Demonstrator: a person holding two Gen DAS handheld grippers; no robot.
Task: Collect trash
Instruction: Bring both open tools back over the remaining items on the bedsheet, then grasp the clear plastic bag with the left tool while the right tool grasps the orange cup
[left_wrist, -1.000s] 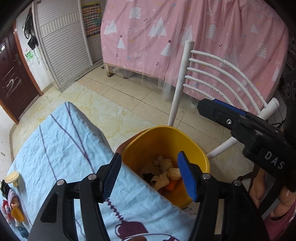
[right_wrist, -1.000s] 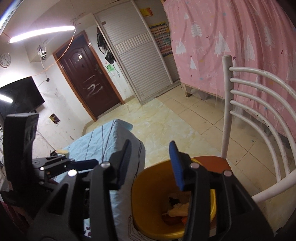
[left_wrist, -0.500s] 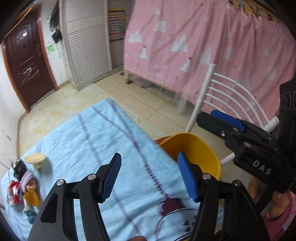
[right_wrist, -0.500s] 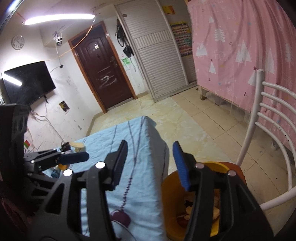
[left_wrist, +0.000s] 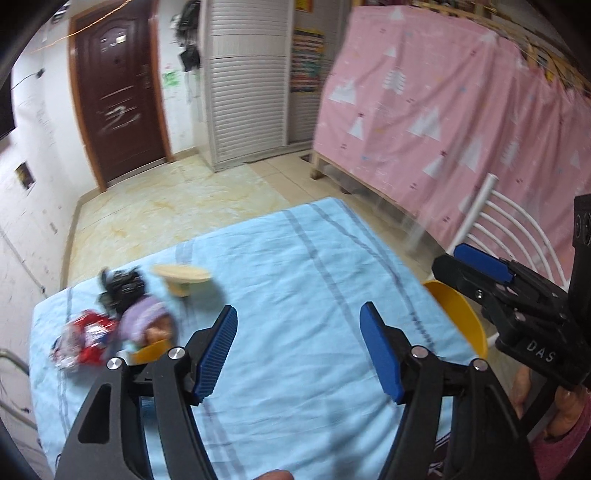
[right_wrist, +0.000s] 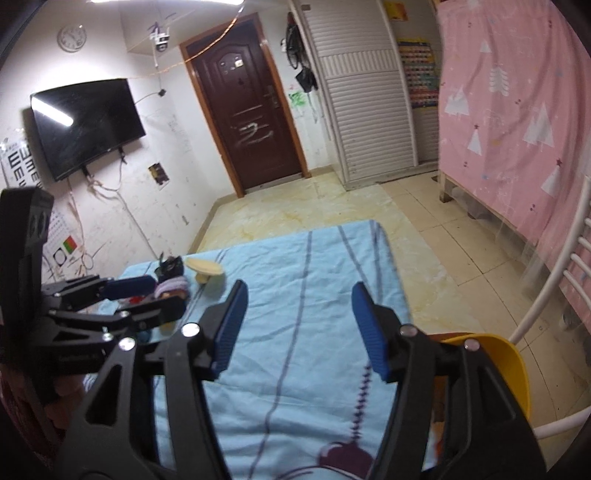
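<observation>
- Both tools hang empty over the blue-clothed desk (left_wrist: 295, 258): left tool (left_wrist: 299, 347) and right tool (right_wrist: 297, 328) are spreading, nothing between them.
- Step in hand, I judge: reaching for more trash.
- Trash pile (left_wrist: 110, 317) sits at the desk's far left corner; yellow bin (right_wrist: 506, 365) off its near right edge.
- Next: reach to that corner and pinch one piece.

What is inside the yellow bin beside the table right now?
Only the yellow bin's rim and inner wall show. Its contents are hidden behind the right hand-held gripper there, and cut off by the table edge in the left wrist view.
</observation>
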